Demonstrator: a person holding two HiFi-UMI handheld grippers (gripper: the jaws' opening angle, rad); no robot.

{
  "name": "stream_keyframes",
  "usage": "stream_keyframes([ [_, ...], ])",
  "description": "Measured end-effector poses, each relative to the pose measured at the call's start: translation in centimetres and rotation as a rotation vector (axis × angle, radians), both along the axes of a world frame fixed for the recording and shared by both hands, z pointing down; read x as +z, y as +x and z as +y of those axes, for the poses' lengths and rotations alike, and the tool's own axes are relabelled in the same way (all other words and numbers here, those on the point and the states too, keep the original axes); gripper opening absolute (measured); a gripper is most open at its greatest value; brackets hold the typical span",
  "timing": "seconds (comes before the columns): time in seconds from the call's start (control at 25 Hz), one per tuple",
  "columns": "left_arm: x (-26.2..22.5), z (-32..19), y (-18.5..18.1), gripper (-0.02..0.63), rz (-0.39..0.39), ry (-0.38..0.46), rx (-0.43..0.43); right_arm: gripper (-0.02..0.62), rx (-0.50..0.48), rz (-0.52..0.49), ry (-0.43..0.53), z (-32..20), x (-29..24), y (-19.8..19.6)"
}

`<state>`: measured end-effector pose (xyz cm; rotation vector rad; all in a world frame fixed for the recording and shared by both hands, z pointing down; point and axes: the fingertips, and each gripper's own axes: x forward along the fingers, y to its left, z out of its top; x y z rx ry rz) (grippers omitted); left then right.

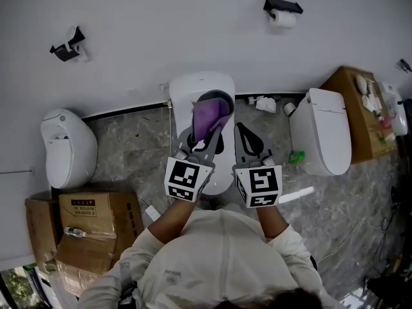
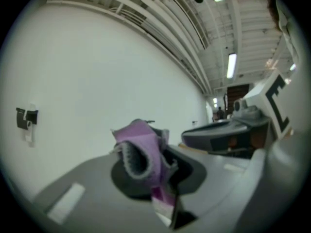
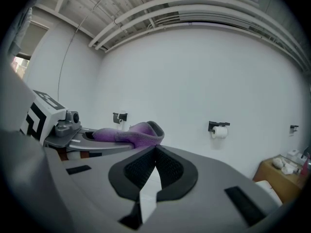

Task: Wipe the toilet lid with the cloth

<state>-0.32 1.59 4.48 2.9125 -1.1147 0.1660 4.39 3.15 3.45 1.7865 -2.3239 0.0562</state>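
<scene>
Hiding part of toilet lid (image 1: 192, 87), cloth (image 1: 209, 114) clamped in left gripper (image 1: 217, 129) jaws; right gripper (image 1: 239, 127) jaws closed

In the head view the purple cloth (image 1: 211, 116), the left tongs (image 1: 209, 137) and the right tongs (image 1: 241, 131) cover much of the middle toilet (image 1: 193, 85), so its lid cannot be made out there. The small items on the wooden cabinet (image 1: 344, 85) and the white bits (image 1: 265, 103) on the floor (image 1: 129, 148) are too small to name. In the left gripper view the cloth, blurred by closeness, hides the pads of the left tongs. The right gripper view's edge cuts the cabinet off.
</scene>
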Motion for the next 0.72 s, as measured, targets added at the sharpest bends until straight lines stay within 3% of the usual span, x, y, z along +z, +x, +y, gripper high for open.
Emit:
stream_keyframes([
  [0.4,-0.3,-0.4,-1.6,0.048,0.014,0.029,0.057,0.014,0.038,0.013,0.027,-0.2,-0.1,-2.3],
  [0.72,-0.1,-0.9,-1.4,0.048,0.011,0.024,0.090,0.014,0.058,0.024,0.016,-0.8,0.1,-2.1],
])
